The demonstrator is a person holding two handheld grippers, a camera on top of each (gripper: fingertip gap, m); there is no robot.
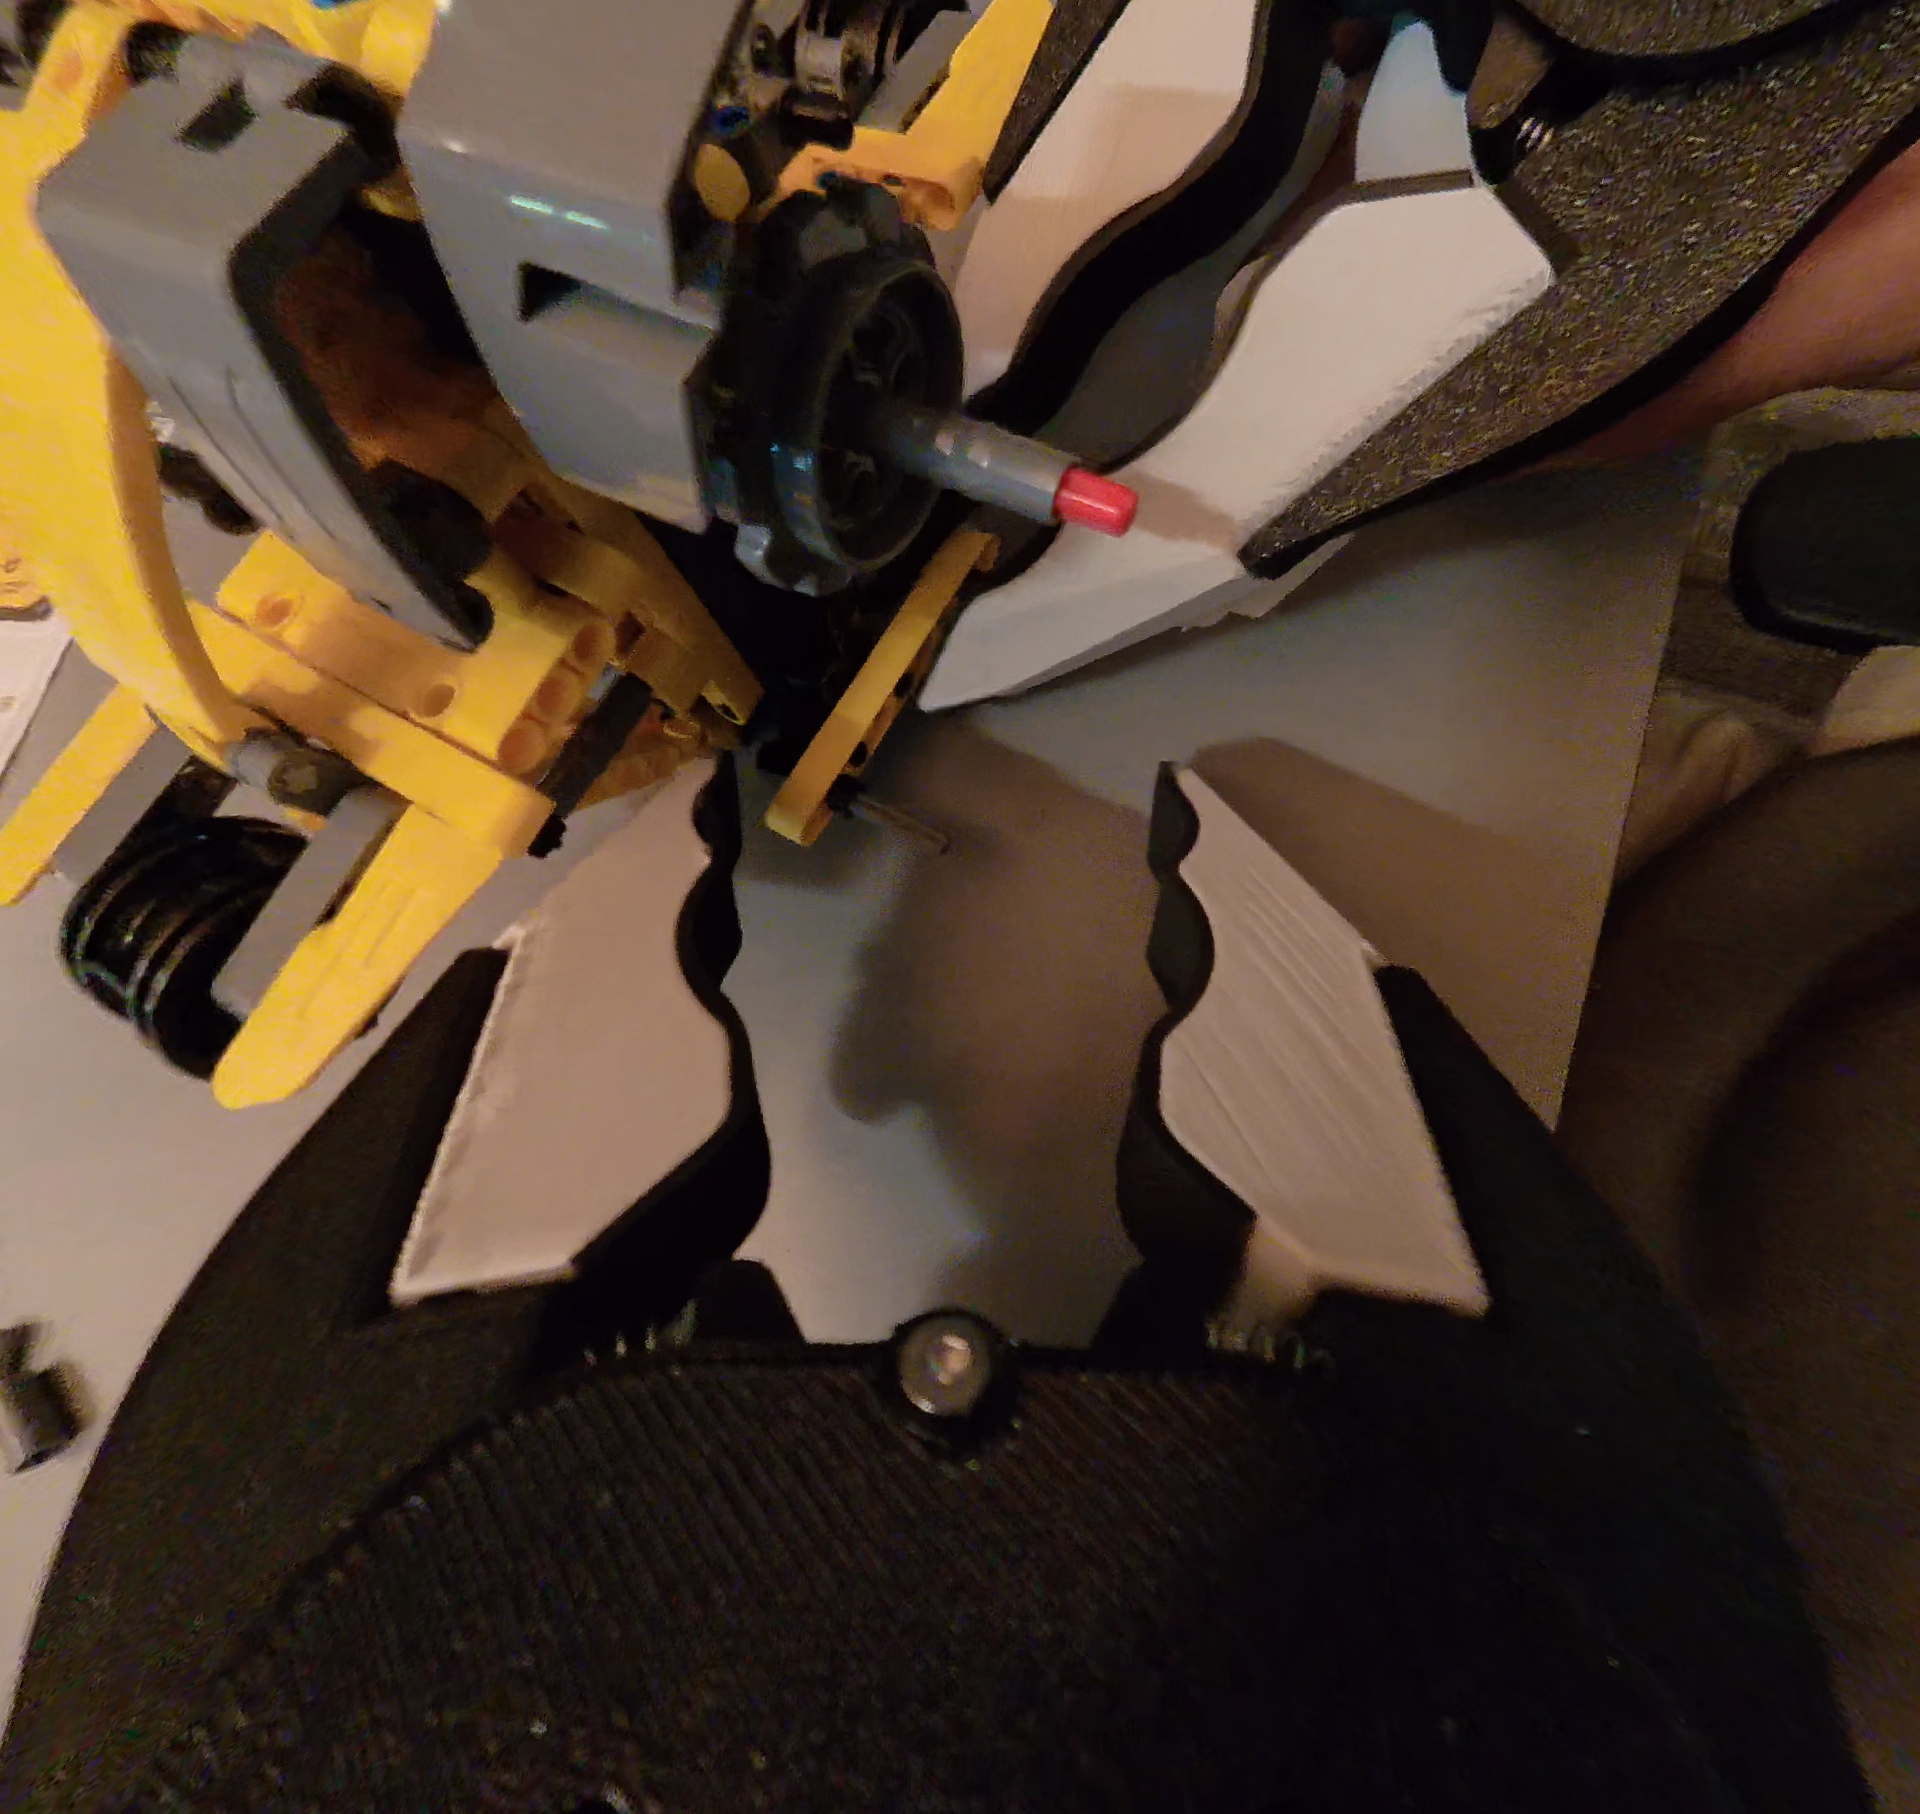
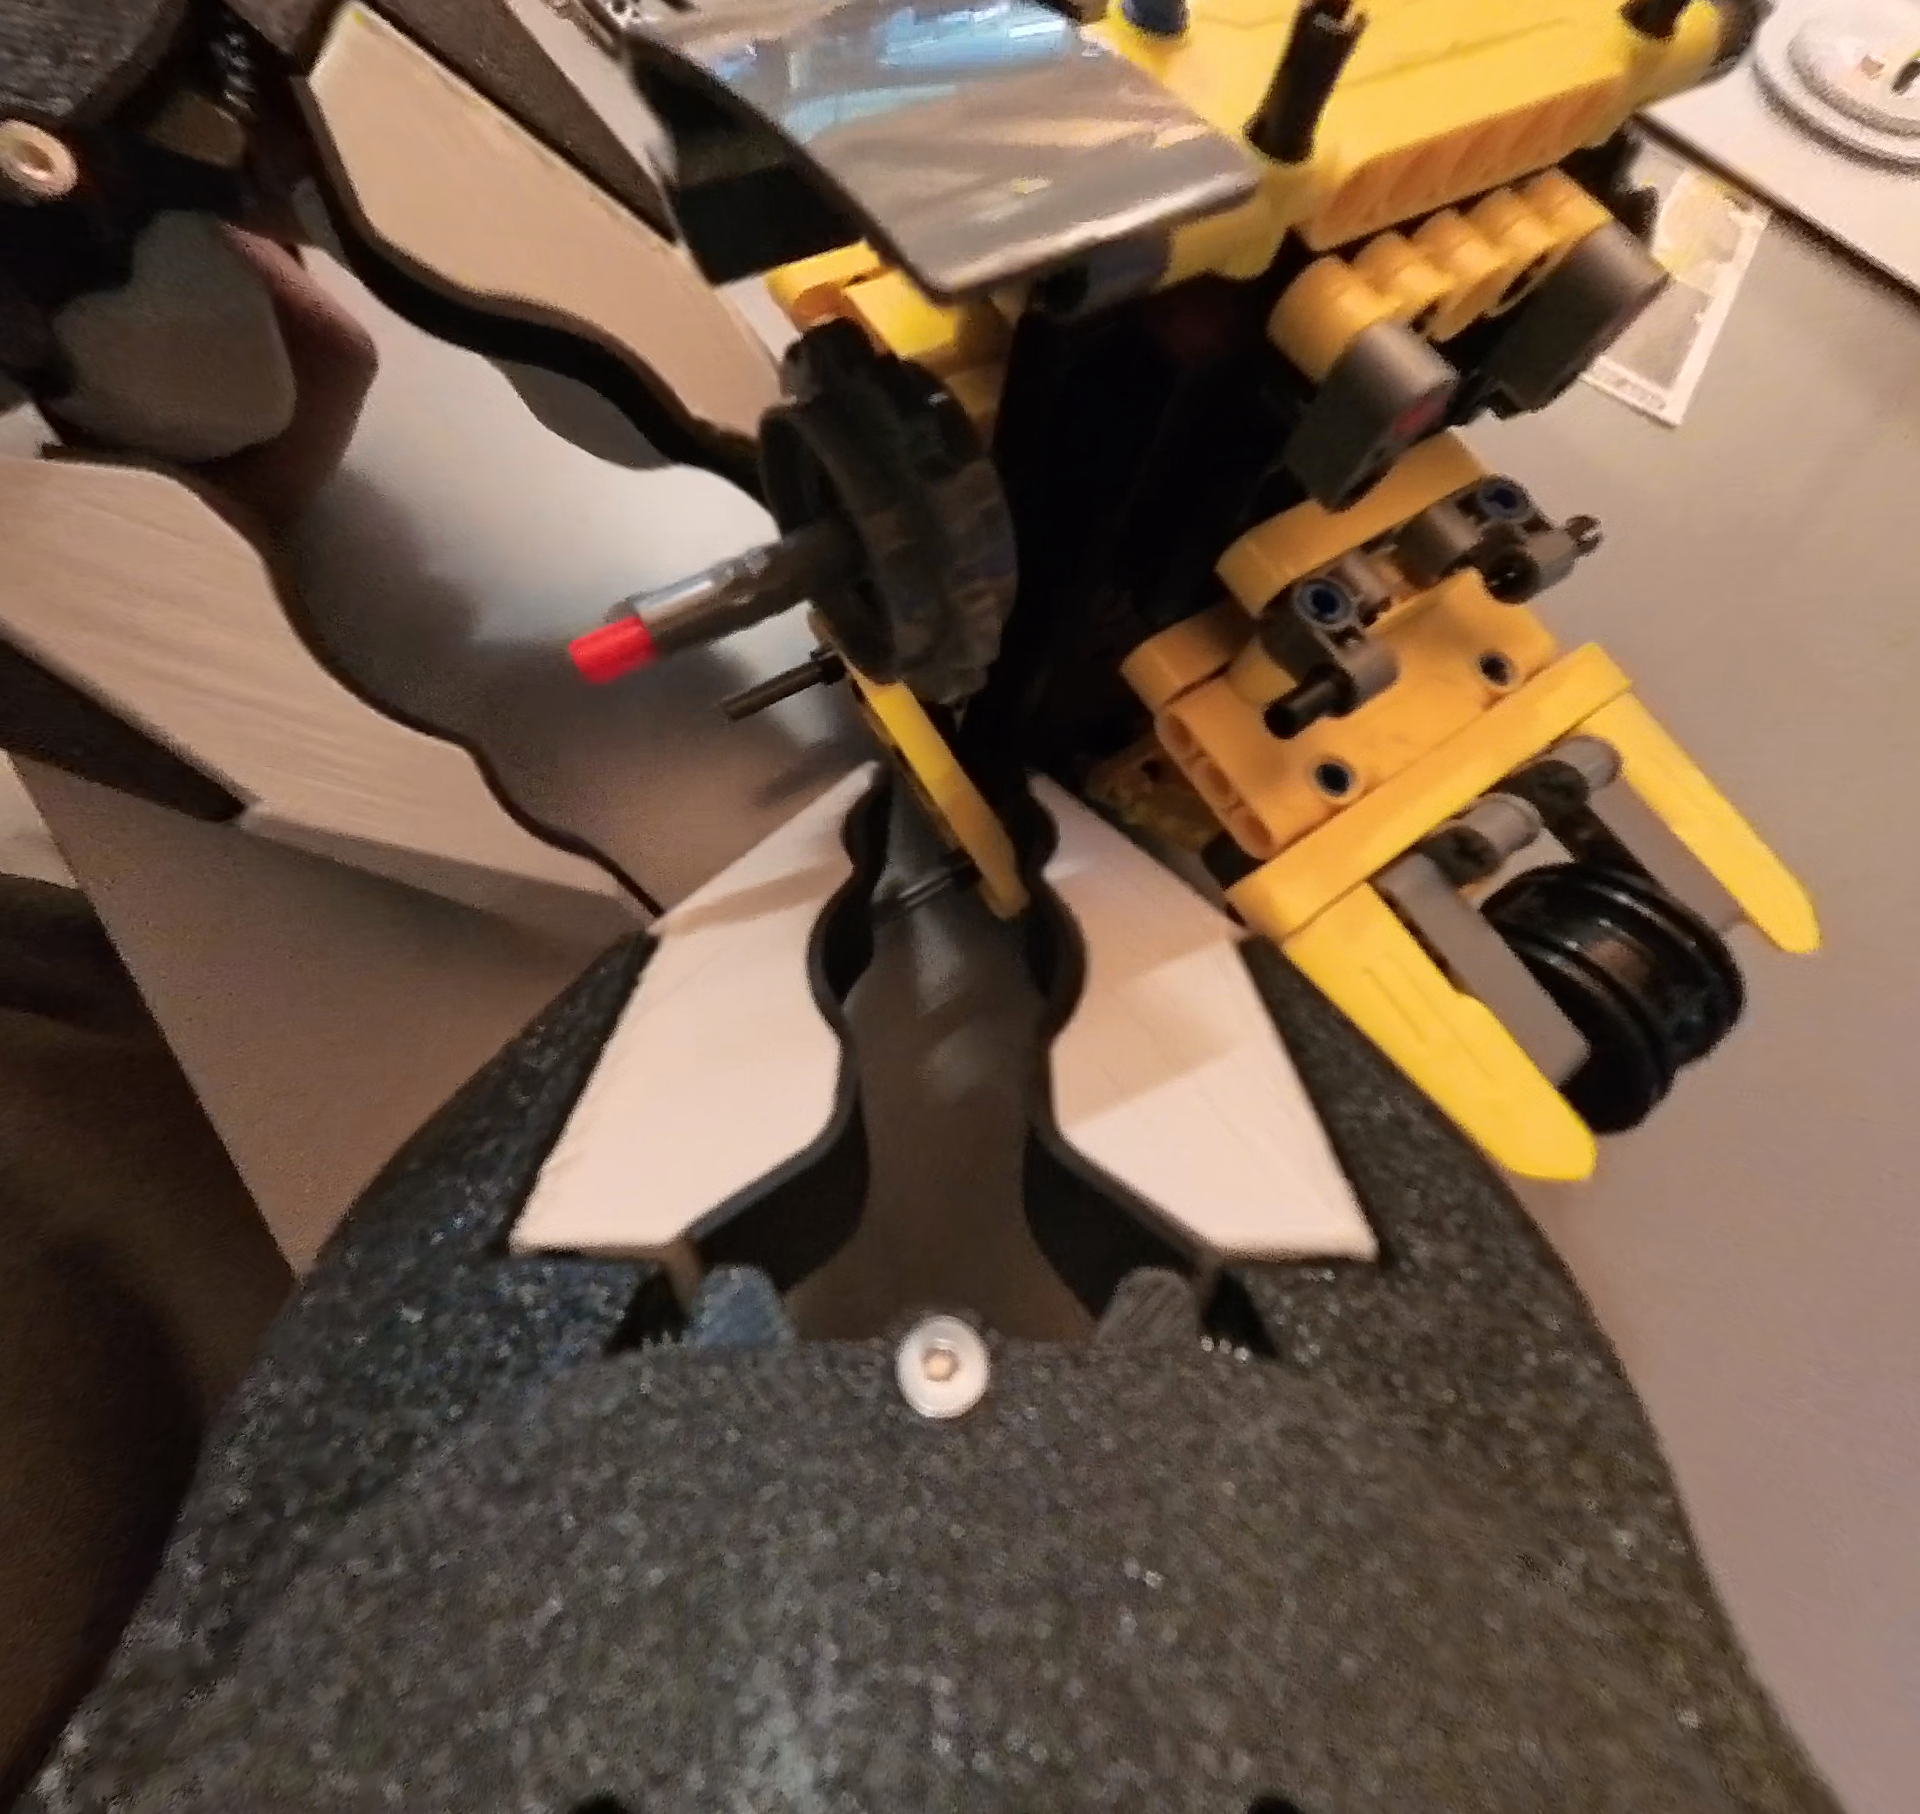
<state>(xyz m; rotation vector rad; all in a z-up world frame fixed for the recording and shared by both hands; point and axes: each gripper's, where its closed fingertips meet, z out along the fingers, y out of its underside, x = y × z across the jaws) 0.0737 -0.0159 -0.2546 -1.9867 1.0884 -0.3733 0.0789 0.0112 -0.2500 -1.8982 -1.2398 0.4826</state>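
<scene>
between the fingers of my right gripper (image 2: 951, 871) sits a thin yellow beam (image 2: 940, 788) hanging off the underside of the yellow and grey brick-built vehicle (image 2: 1403, 559); the jaws stand narrow, closed onto that beam, which i judge is what keeps the model tilted up off the grey surface (image 2: 1766, 1245). my left gripper (image 1: 940, 808) is spread wide and holds nothing, its fingertips just below the same beam (image 1: 883, 694), one tip touching or nearly touching the model's underside; i cannot tell which. just beyond the beam is a black wheel (image 2: 888, 528) on a grey axle with a red tip (image 2: 613, 647) sticking out sideways, toward my left gripper's fingers. a grey curved panel (image 2: 935, 133) caps the model, and a black tyre (image 2: 1621, 995) sits between two yellow prongs at its end. past the model lie loose small parts, blurred. the model's far side is cut off, and its dark middle is too shadowed to read.
</scene>
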